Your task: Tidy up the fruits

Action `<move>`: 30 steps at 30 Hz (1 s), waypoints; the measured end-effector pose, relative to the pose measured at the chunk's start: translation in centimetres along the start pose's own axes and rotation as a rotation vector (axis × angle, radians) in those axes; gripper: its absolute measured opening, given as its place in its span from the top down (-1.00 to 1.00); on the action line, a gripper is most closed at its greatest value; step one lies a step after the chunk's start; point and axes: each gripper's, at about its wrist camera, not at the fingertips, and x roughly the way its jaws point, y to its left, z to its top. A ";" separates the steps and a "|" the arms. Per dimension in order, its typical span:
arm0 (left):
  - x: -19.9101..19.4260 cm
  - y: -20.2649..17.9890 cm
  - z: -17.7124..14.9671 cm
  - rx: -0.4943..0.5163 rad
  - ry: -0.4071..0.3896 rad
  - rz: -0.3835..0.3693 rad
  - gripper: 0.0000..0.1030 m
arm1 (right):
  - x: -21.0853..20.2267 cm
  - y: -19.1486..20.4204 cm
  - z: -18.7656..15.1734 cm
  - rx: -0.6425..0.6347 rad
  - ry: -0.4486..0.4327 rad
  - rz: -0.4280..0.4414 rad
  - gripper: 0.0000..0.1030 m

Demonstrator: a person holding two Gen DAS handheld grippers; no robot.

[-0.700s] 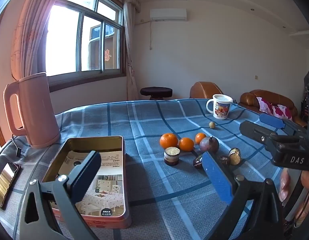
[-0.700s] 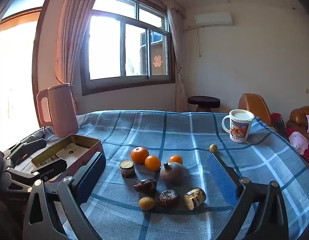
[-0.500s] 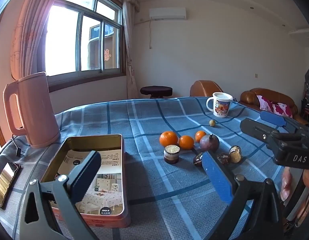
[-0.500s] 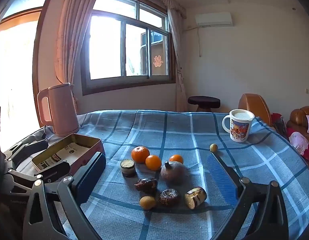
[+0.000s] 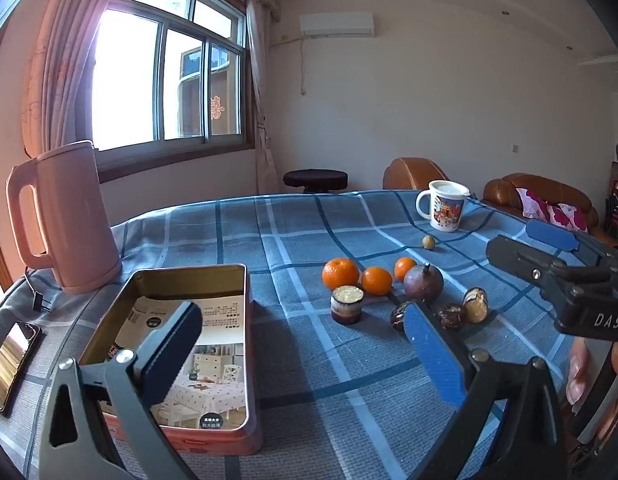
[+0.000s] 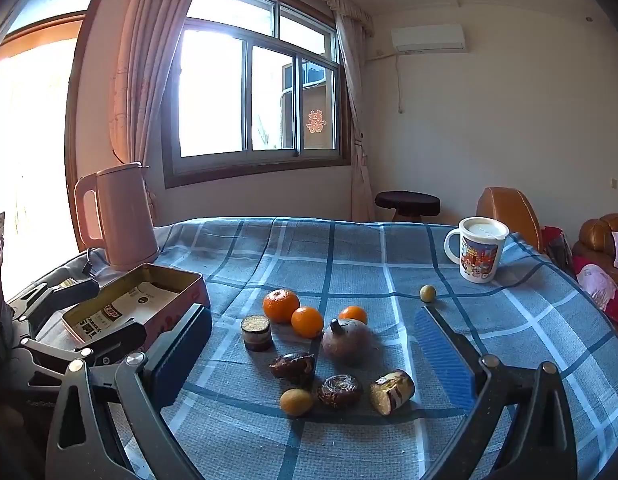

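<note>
Nothing moved; both tongs (image 6: 313, 356) gape empty

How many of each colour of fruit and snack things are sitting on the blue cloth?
Counted in the right wrist view, with colour groups as they look there:
Orange fruits: 3
Small yellowish round fruits: 2
Purplish round fruit: 1
Dark brown pieces: 2
Cut pieces with a grainy face: 2
Total: 10

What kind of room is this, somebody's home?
Most likely a home living room: a brown leather sofa stands beyond the table, a wall air conditioner hangs near the curtained window, and a pink kettle sits on the checked tablecloth.
</note>
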 end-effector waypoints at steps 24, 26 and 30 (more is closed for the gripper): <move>0.5 0.0 -0.3 -0.002 0.003 0.000 -1.00 | -0.1 0.0 0.0 0.004 -0.004 0.001 -0.98; 0.5 0.0 -0.2 -0.001 0.004 0.000 -1.00 | -0.1 0.0 -0.1 0.005 -0.004 0.003 -0.98; 0.5 0.0 -0.3 -0.003 0.005 0.000 -1.00 | -0.1 0.1 -0.2 0.005 -0.003 0.003 -0.98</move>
